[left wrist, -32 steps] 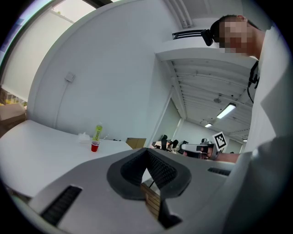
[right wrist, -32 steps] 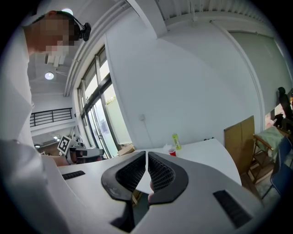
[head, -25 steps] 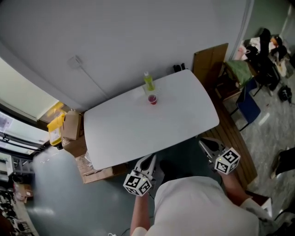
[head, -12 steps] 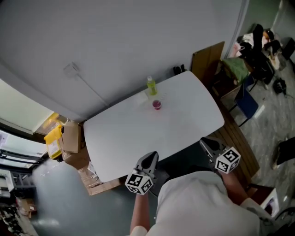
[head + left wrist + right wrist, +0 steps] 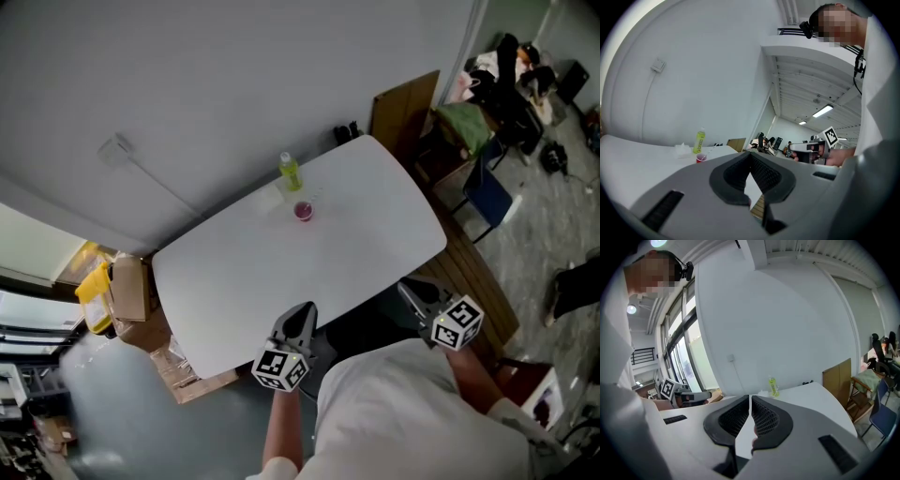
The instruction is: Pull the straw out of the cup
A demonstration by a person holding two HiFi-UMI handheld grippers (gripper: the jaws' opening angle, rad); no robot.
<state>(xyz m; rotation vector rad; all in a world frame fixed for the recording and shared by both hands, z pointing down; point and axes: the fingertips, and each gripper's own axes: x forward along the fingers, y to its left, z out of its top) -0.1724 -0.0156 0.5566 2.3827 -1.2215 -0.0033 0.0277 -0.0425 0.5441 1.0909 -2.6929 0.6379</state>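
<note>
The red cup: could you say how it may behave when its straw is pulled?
The red cup looks small and probably light, so it may lift or slide on the smooth white table. Its thin straw leans sideways, so a slanted pull could tip it.

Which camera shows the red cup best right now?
The left gripper view: the red cup appears side-on, its straw leaning out. The head view shows it from above, small, near the table's far side. The right gripper view shows only the bottle, not the cup.
</note>
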